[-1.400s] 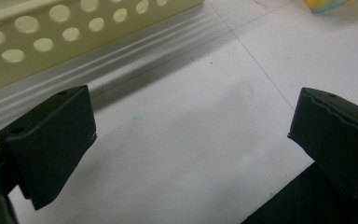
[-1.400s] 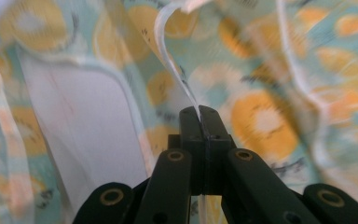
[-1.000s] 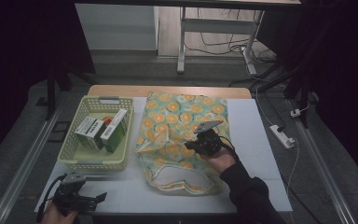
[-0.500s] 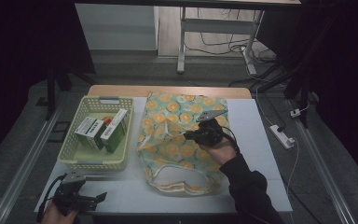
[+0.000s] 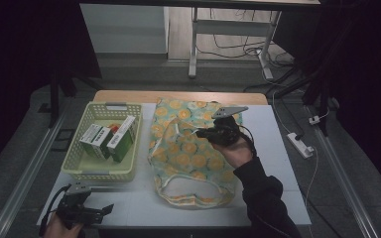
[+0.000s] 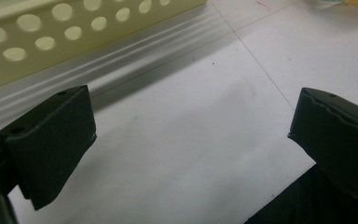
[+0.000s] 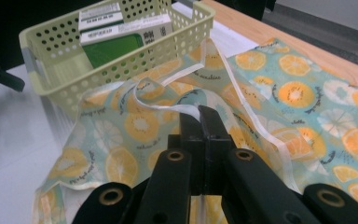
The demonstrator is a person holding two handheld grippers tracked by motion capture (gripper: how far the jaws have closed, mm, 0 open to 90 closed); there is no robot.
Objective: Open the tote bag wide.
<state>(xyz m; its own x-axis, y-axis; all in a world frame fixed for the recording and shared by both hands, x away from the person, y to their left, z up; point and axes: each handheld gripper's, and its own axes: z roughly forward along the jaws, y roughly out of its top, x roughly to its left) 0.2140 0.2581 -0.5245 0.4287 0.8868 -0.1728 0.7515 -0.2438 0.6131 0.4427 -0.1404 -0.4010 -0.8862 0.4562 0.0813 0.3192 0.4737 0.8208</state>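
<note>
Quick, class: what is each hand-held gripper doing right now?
Left hand-held gripper: open, holding nothing.
Right hand-held gripper: shut on the white strap of the fruit-print bag.

A cloth tote bag [image 5: 191, 148], pale teal printed with orange citrus slices and trimmed in white, lies on the white table to the right of the basket. Its open mouth faces the near edge. One white strap [image 7: 186, 109] near its far left part is lifted, pulling the fabric up into folds.
</note>
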